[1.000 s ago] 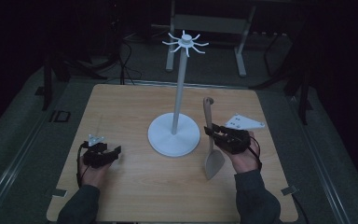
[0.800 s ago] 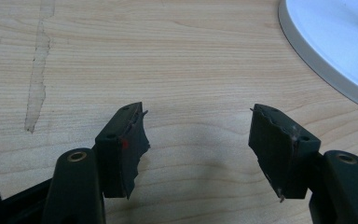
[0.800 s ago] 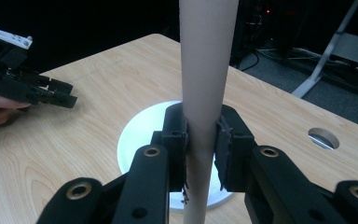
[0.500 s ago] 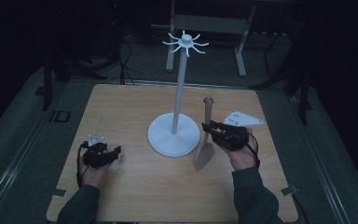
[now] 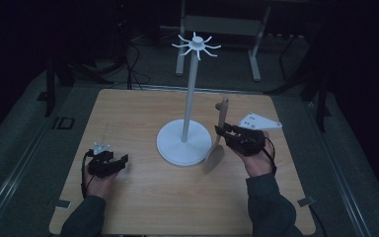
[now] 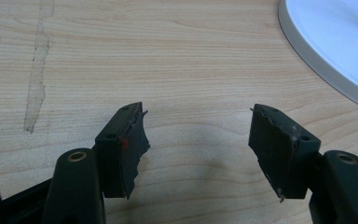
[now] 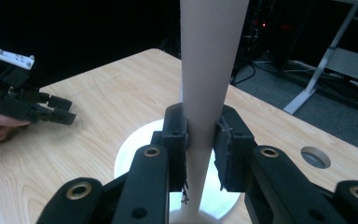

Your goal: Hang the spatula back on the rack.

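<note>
Right claw [image 7: 200,154] clamped on the wooden spatula [image 5: 217,140] mid-handle; left claw [image 6: 198,144] open, empty. Risk: the spatula may pivot in the grip or strike the white hook stand [image 5: 190,98], tipping it on the worktop [image 5: 128,197].

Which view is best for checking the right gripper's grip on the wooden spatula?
Right gripper view: the right gripper has both jaws pressed on the wooden spatula at its handle. High view shows the whole spatula, tilted beside the white stand, grip small. Left gripper view shows none of the spatula.
</note>
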Available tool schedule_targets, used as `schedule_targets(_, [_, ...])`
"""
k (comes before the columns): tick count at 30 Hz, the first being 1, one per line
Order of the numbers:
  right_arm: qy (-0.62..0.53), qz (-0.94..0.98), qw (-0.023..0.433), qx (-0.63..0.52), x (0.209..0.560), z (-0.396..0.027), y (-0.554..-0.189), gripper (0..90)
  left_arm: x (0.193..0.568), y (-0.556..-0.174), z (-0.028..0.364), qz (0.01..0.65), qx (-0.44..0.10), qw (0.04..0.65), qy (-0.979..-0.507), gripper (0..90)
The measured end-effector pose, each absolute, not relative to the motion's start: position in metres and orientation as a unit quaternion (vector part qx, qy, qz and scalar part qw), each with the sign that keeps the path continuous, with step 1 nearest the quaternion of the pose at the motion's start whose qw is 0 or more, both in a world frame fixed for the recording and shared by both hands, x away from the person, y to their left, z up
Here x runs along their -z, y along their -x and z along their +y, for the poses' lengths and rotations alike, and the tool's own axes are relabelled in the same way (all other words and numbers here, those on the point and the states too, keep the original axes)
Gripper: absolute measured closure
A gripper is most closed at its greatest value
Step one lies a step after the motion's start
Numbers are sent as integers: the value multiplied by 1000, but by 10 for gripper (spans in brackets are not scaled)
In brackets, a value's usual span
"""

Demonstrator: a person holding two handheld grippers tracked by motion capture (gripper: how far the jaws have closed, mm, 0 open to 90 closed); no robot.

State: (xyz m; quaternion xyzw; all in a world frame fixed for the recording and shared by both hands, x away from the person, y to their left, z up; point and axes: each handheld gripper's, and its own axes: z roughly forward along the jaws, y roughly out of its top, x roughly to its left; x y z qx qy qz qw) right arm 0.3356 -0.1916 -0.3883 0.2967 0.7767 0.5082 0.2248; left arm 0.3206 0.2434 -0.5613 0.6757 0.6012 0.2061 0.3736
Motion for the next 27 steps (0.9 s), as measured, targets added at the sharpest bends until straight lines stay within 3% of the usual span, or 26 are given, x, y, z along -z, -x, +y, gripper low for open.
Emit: schedule_targets(27, [-289, 763, 229, -530, 359, -192, -344, 756, 561, -320, 244, 602, -206, 375, -674, 363])
